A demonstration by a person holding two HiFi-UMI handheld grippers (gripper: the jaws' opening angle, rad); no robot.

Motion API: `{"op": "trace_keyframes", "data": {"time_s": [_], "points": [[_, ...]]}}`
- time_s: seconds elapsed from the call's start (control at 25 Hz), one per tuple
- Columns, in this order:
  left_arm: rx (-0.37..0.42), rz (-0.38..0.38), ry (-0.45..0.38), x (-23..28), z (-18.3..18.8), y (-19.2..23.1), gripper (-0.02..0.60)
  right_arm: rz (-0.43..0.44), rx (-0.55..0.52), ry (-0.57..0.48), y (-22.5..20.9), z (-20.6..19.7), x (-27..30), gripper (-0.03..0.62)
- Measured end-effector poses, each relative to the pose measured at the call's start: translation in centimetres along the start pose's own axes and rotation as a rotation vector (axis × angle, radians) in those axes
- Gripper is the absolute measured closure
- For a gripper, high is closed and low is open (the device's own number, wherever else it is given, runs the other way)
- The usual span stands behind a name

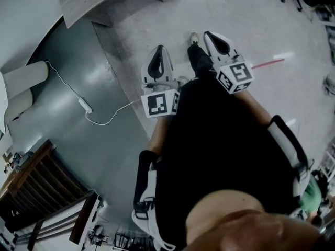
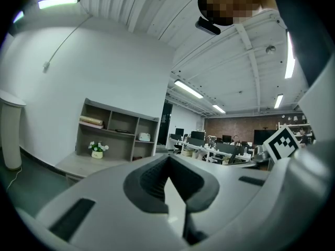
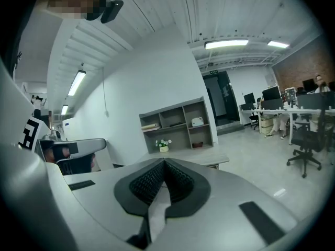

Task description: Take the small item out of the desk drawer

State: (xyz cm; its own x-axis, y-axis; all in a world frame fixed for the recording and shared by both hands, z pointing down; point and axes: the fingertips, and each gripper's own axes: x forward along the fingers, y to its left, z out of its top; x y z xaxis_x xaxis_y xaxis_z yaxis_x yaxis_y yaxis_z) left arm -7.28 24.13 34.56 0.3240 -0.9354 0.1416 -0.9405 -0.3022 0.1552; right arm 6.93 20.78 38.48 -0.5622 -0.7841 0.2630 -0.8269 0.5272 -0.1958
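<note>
Both grippers are held up in front of the person's body, over open floor and away from any furniture. In the head view my left gripper [image 1: 159, 50] and my right gripper [image 1: 209, 35] are each shut with nothing between the jaws. The left gripper view shows its jaws [image 2: 168, 160] meeting at the tip, and the right gripper view shows the same [image 3: 164, 162]. A grey desk [image 3: 212, 159] with a shelf unit [image 3: 177, 125] on it stands some way off by the white wall; it shows too as the desk [image 2: 78, 165] in the left gripper view. No drawer or small item is visible.
A white cable with a power strip [image 1: 86, 106] lies on the grey floor at the left. A dark wooden rack [image 1: 39, 190] stands at lower left. Office chairs [image 3: 306, 143] and rows of work desks [image 2: 220, 153] fill the room's far side. A red strip [image 1: 268, 63] marks the floor.
</note>
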Motion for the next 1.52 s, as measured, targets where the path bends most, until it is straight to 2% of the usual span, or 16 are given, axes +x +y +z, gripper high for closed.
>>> {"op": "trace_keyframes", "data": {"time_s": [0.16,0.52,0.72,1.04,1.52], "points": [[0.01,0.001,0.005,5.8,1.1,1.4,0.589,0.009,-0.001,0.008,-3.4,1.8,4.8,0.595],[-0.027,0.041,0.028,19.5,3.0,3.4,0.591,0.047,-0.02,0.075,-12.2,4.8,15.0,0.595],[-0.023,0.069,0.044,25.5,3.7,4.3,0.591,0.051,0.019,0.121,-16.7,5.3,19.6,0.594],[-0.04,0.108,0.04,29.7,4.6,4.8,0.591,0.064,0.039,0.203,-20.3,3.4,24.6,0.595],[-0.041,0.041,0.07,35.1,3.8,8.3,0.591,0.003,0.061,0.32,-23.1,-1.6,32.2,0.594]]}}
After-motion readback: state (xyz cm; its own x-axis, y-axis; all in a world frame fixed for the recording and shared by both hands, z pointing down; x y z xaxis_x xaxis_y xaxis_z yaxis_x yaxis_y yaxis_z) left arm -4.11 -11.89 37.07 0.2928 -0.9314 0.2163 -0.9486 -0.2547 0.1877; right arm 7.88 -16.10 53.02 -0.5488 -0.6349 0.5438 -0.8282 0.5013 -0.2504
